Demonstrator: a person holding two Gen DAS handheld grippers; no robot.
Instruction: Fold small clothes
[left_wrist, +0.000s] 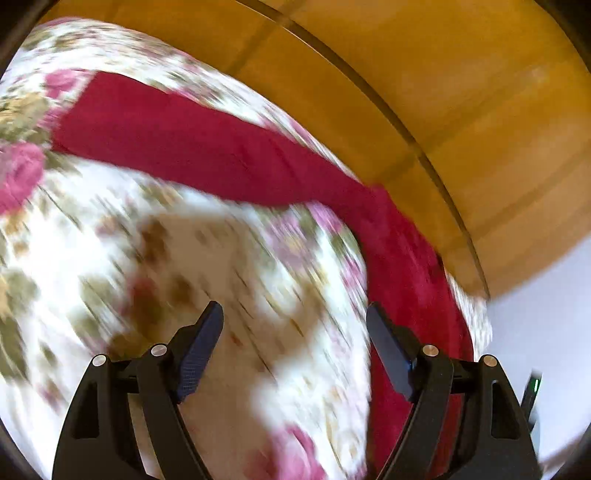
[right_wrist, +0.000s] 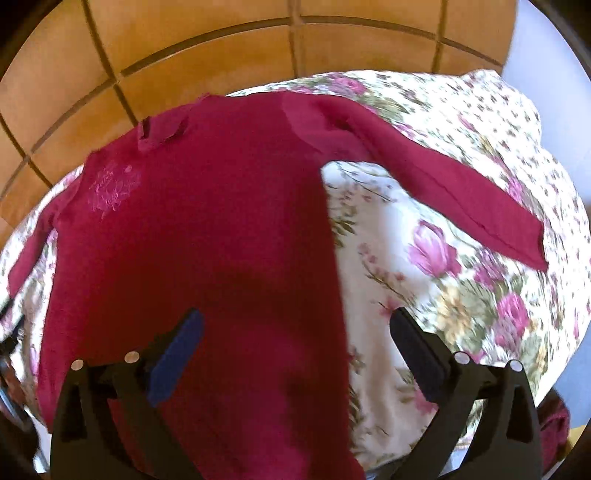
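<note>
The red long-sleeved top (right_wrist: 207, 236) lay spread flat, front up, on a floral sheet (right_wrist: 461, 280), its collar toward the tiled floor (right_wrist: 207, 59) and its hem toward the camera. One sleeve (right_wrist: 436, 184) stretched out to the right of the body in the right wrist view; the other sleeve (right_wrist: 29, 254) ran off at the left edge. A pale embroidered motif (right_wrist: 114, 188) sat on the chest.

The right tongs (right_wrist: 295, 350) hovered over the lower body of the top, jaws wide, nothing between them; one pad hung above red cloth and the other above the sheet. The left tongs (left_wrist: 295, 347) were also spread wide and empty, above bare floral sheet, with a red sleeve (left_wrist: 207, 155) crossing the frame beyond them — that view was heavily smeared.

No fold showed yet, so the first step, likely bringing a sleeve in across the body, seemed still ahead. The risks I would judge from here:
- pinching the sheet along with the thin knit, since the two lay flush — that would drag the sheet and wrinkle the shirt;
- grabbing only the top layer, leaving the back layer behind and skewing the fold;
- the far edge lying close to the floor side, so a pull that way might slide the garment off.
</note>
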